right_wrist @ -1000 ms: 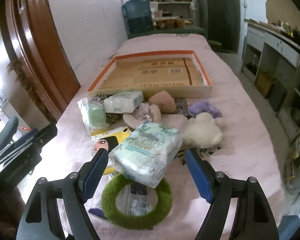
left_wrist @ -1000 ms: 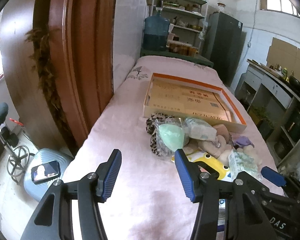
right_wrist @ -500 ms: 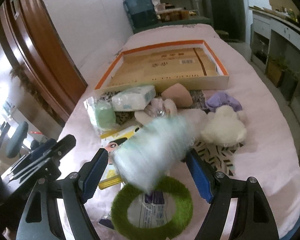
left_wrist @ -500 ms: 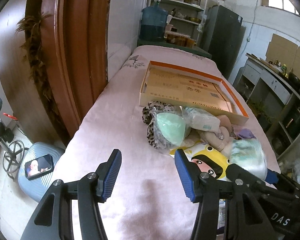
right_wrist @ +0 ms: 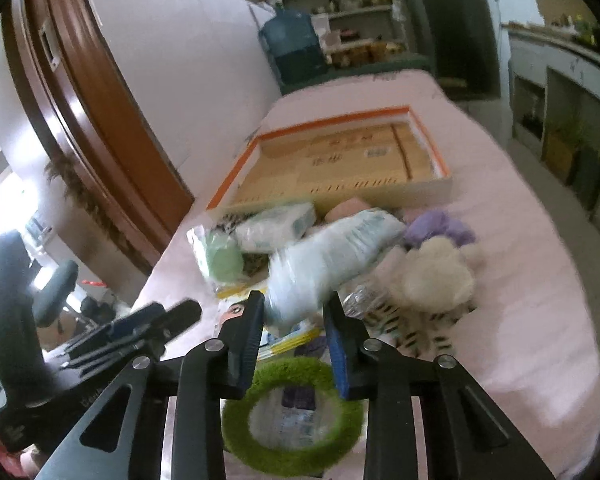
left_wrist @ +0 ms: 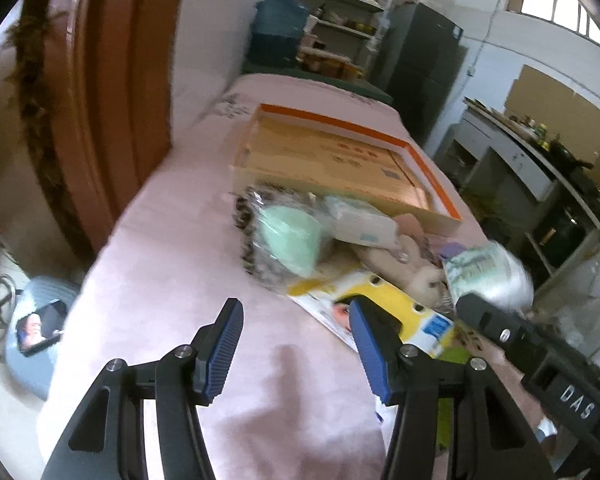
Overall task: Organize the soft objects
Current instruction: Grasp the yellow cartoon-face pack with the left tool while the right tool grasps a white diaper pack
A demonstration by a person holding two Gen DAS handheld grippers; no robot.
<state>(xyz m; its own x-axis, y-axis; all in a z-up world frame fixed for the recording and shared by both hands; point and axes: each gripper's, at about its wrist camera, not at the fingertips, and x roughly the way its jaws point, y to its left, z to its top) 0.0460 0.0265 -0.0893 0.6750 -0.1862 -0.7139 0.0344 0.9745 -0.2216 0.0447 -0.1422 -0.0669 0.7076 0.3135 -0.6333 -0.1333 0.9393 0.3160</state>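
My right gripper [right_wrist: 294, 304] is closing its jaws on the near end of a soft pale-green tissue pack [right_wrist: 332, 248], and the blue pads press its sides. The pack hangs tilted above the pile and appears blurred at the right of the left wrist view [left_wrist: 488, 272]. My left gripper [left_wrist: 296, 316] stands open over the pink cloth with nothing between its fingers. The pile holds a green sponge in a bag [right_wrist: 220, 256], a white tissue pack [right_wrist: 276, 222], a cream plush [right_wrist: 436, 276] and a purple soft item [right_wrist: 436, 226]. Behind it lies a shallow orange-rimmed box [right_wrist: 332, 118].
A fuzzy green ring [right_wrist: 292, 452] lies on the cloth just under my right gripper. A yellow picture book [left_wrist: 388, 304] sits beneath the pile. A brown wooden door [left_wrist: 112, 80] stands along the left side. Shelves and cabinets stand beyond the bed.
The right jaws have come together on the pale-green tissue pack, which has risen off the pile and tilted. My left gripper stays open and has dipped a little toward the cloth.
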